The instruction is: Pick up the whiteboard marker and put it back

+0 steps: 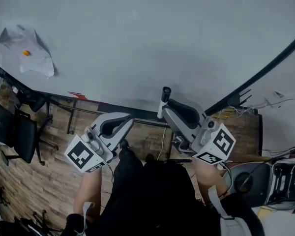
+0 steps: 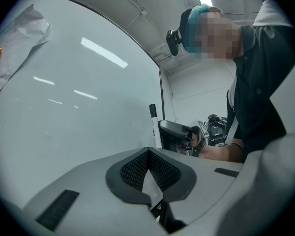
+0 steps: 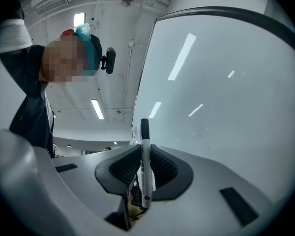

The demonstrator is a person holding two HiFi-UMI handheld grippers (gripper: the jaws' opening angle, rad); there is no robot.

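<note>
Right gripper (image 3: 144, 156) jaws part-closed, clamped on the whiteboard marker (image 3: 145, 141) mid-barrel. Barrel upright, black cap up. The side grip is probably to keep it from tipping when it goes back in its place. Left gripper (image 2: 148, 156) jaws closed together with nothing in them, just parked alongside. Marker is in the air, near the whiteboard (image 1: 147, 38).

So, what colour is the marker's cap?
Black cap on the white marker, clearest in the right gripper view.
</note>
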